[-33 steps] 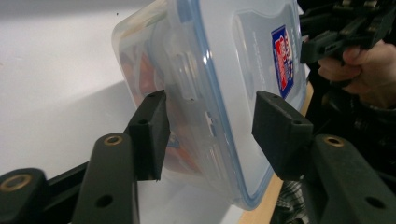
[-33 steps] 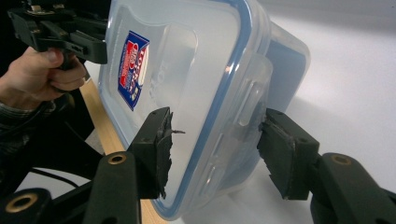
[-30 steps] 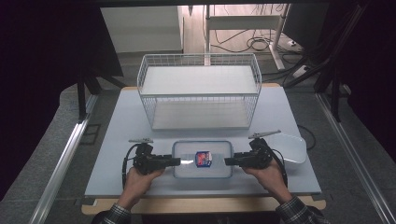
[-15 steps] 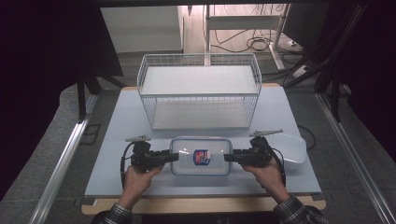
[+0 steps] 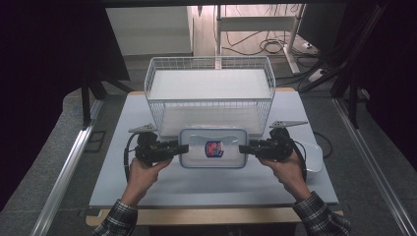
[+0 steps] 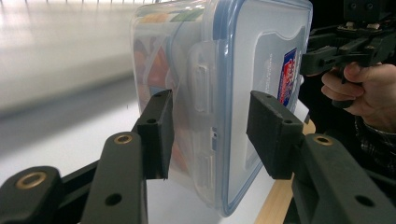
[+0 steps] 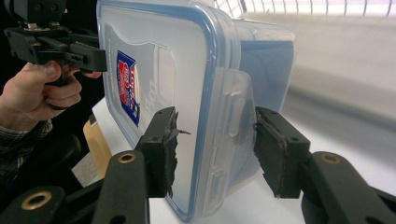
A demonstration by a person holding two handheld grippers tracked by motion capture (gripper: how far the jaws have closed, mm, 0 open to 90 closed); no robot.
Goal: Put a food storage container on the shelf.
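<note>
High view: a clear lidded container (image 5: 212, 147) with a red-and-blue label, its writing too small to read, sits at frame centre before the wire basket (image 5: 210, 93), gripped at its ends by the left tool (image 5: 181, 148) and right tool (image 5: 244, 148), hands level. Left gripper view: half-closed jaws clamp the end latch. Right gripper view: jaws likewise pinch the opposite latch.

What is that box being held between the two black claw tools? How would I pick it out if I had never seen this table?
Start at the big white wire basket at the back of the pale table. Just in front of it is a clear plastic container, gripped at its short ends by the left gripper and the right gripper. Its blue-rimmed lid, with a red and blue label, sets it apart.
</note>
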